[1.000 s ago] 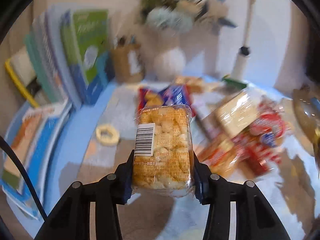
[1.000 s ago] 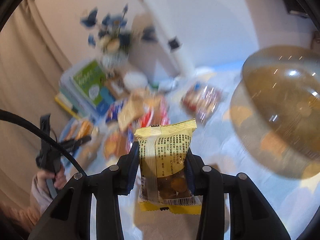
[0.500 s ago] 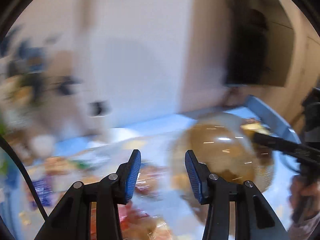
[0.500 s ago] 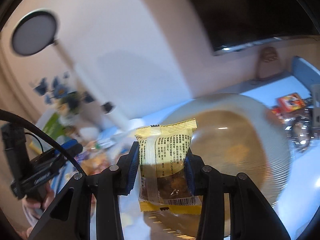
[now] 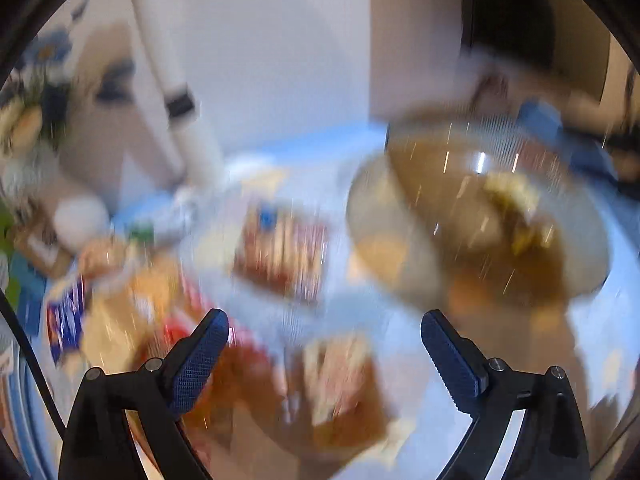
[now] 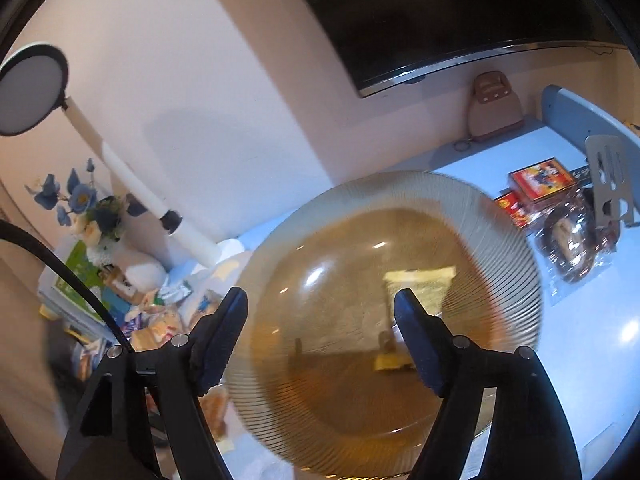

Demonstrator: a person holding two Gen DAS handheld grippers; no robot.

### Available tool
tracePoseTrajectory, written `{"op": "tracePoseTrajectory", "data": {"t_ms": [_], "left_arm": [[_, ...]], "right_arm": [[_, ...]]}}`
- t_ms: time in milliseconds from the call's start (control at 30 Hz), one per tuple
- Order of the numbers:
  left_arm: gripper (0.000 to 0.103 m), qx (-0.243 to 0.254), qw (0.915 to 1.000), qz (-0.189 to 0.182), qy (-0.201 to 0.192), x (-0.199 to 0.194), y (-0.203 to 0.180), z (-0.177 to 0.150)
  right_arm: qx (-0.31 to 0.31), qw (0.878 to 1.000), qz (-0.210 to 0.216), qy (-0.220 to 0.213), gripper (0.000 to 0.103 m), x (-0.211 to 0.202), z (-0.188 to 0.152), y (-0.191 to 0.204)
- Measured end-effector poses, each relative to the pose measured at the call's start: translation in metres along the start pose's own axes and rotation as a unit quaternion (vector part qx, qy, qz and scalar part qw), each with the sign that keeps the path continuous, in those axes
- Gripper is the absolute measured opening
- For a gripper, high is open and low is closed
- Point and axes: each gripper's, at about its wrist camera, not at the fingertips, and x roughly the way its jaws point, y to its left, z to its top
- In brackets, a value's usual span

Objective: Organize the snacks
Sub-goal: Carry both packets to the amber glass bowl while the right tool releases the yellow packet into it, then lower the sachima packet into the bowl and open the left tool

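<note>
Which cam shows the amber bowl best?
Right wrist: the amber bowl fills the frame, ribbed rim sharp, yellow packet inside. Left wrist shows the bowl too, but smeared by motion blur, off to the right.

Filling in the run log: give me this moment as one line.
left tongs: open, empty | right tongs: open above amber bowl | yellow snack packet: in bowl | table snacks: blurred

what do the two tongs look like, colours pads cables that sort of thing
Both are matte black, with angular frames and silver screw heads at the joints. The left tongs carry blue pads with a fine knurled grid texture. The right tongs have dark pads, blurred, faintly blue. A thin black cable curves past each on its left edge. No markings, hands or sleeves show.
</note>
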Motion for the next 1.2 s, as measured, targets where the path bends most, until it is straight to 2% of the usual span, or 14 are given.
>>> {"op": "tracePoseTrajectory", "data": {"t_ms": [100, 133, 200, 233, 267, 333, 433, 567, 700, 867, 900, 967, 1033, 1200], "left_arm": [[0.096, 0.009, 0.999, 0.039, 0.021, 0.015, -0.004, -0.029], [0.09, 0.015, 0.9986, 0.049, 0.015, 0.016, -0.007, -0.036], [0.057, 0.02, 0.9986, 0.048, 0.01, 0.019, -0.011, -0.045], [0.045, 0.004, 0.9995, 0.026, 0.02, 0.024, -0.008, -0.046], [0.044, -0.013, 0.9997, 0.017, 0.013, 0.021, -0.003, -0.046], [0.044, -0.029, 0.9995, 0.0, 0.009, 0.014, 0.005, -0.044], [0.044, -0.038, 0.9987, -0.006, -0.034, -0.021, 0.015, -0.033], [0.044, -0.036, 0.9938, -0.032, -0.1, -0.075, 0.014, 0.016], [0.044, -0.02, 0.9904, -0.05, -0.127, -0.082, -0.019, 0.067], [0.046, -0.02, 0.9886, -0.113, -0.097, -0.039, -0.065, 0.108], [0.049, -0.019, 0.9897, -0.11, -0.089, -0.029, -0.069, 0.112], [0.066, -0.006, 0.9939, -0.086, -0.069, -0.01, -0.073, 0.116], [0.069, -0.007, 0.9965, -0.056, -0.061, -0.003, -0.07, 0.112], [0.069, -0.043, 0.9949, -0.072, -0.057, -0.014, -0.029, 0.101]], "right_arm": [[-0.011, 1.0, 0.007, 0.003, 0.076, 0.002, -0.006, 0.016], [-0.016, 1.0, 0.007, 0.004, 0.076, 0.002, -0.009, 0.021], [-0.024, 1.0, 0.01, 0.009, 0.076, 0.006, -0.015, 0.028], [-0.023, 1.0, 0.013, 0.012, 0.076, 0.008, -0.016, 0.03], [-0.019, 1.0, 0.018, 0.015, 0.076, 0.01, -0.017, 0.03], [-0.009, 0.999, 0.026, 0.016, 0.076, 0.011, -0.018, 0.03], [0.001, 0.999, 0.038, 0.007, 0.076, 0.005, -0.011, 0.029], [-0.001, 1.0, 0.024, 0.006, 0.076, 0.001, 0.008, 0.032], [0.004, 1.0, 0.023, 0.015, 0.076, 0.004, 0.031, 0.031], [0.016, 1.0, 0.003, 0.004, 0.076, 0.003, 0.048, 0.013], [0.021, 1.0, -0.003, 0.002, 0.076, 0.002, 0.048, 0.008], [0.032, 0.999, -0.019, 0.004, 0.076, 0.003, 0.045, -0.003], [0.041, 0.999, -0.026, 0.007, 0.076, 0.004, 0.04, -0.01], [0.043, 0.999, -0.029, 0.01, 0.076, 0.004, 0.031, 0.007]]}}
